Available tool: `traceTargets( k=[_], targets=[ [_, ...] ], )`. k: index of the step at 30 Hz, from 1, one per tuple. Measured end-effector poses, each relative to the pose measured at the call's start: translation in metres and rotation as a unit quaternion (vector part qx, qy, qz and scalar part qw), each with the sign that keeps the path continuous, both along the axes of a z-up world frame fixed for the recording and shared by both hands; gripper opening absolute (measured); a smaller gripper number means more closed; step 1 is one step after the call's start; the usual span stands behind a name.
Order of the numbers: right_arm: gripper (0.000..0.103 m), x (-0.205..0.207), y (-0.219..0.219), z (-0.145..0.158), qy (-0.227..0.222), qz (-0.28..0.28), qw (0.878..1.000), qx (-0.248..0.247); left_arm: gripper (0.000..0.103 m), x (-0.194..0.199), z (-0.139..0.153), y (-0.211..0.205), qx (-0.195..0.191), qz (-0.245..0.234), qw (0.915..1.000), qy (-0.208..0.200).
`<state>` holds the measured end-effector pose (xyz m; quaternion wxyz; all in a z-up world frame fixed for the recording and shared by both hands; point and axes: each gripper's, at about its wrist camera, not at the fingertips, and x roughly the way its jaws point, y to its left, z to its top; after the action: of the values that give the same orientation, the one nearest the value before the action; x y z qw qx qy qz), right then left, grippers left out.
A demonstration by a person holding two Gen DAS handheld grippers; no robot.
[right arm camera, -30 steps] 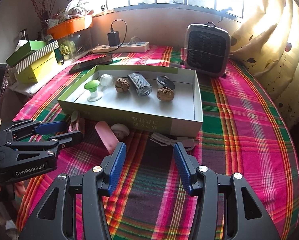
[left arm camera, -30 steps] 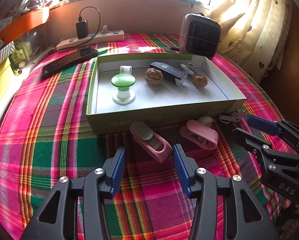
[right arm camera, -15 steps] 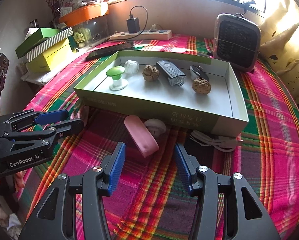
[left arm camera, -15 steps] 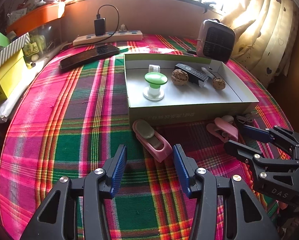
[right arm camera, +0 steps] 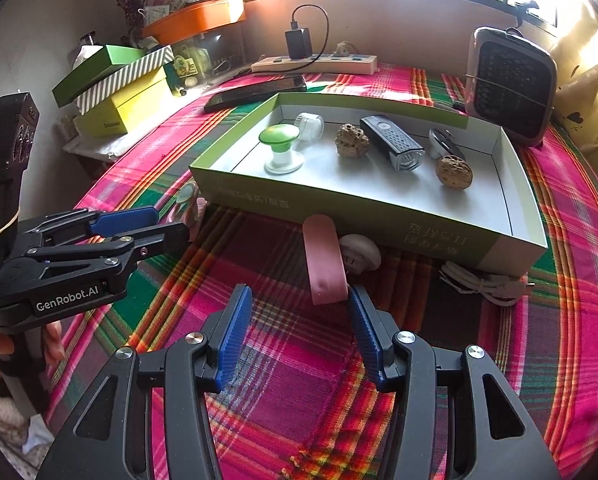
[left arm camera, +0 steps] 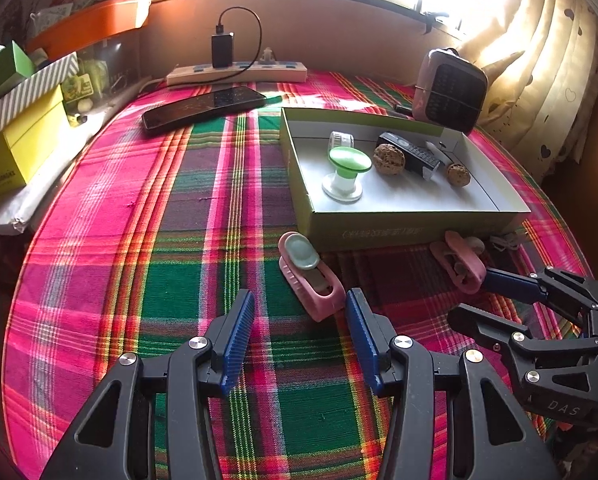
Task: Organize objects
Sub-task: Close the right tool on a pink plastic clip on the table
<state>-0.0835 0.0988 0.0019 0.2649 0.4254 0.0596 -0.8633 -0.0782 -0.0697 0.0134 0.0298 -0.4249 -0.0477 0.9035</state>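
Pink plastic clip with a pale green oval pad (left arm camera: 307,276) lies on the plaid red, pink and green cloth (left arm camera: 147,248) covering the counter, just in front of the near wall of the shallow green cardboard tray with a white inside (left arm camera: 403,234). Its near end sits just ahead of the left hand-held gripper (left arm camera: 299,332), close to the right blue pad, and the jaws stand apart with nothing clamped between them

A second pink clip (right arm camera: 325,260) lies further along the same tray wall, beside a small white mushroom-shaped object (right arm camera: 359,252) and near a coiled white cable (right arm camera: 483,280). The right hand-held gripper (right arm camera: 295,336) hovers over it, jaws apart and empty, the clip's near end just beside the right pad

Inside the tray rest a green-topped white mushroom-shaped stand (right arm camera: 281,148), a small white cylinder (right arm camera: 310,126), two brown wrinkled walnuts (right arm camera: 352,141) (right arm camera: 454,172), a black ridged bike light (right arm camera: 393,147) and a small silver and black item (right arm camera: 439,142) that I cannot identify

Behind the tray lie a black phone (left arm camera: 203,108) and a white power strip (left arm camera: 237,74) with a black charger plugged in, and a small grey heater (left arm camera: 449,90) stands by the cream curtain (left arm camera: 547,64)
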Motion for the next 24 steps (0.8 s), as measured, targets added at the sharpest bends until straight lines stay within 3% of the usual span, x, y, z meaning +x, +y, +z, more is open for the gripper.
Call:
traceTargets(
  k=[14,24],
  targets=[
    [0.051,0.004,-0.010,0.003,-0.002,0.035,0.999,-0.035,0.046,-0.001,-0.004,-0.006,0.005,0.000,1.0000,-0.006],
    [0.050,0.000,-0.001,0.011,0.025,-0.017,0.999,-0.038,0.046,-0.002,-0.004,-0.007,0.003,-0.002,1.0000,-0.004]
  ],
)
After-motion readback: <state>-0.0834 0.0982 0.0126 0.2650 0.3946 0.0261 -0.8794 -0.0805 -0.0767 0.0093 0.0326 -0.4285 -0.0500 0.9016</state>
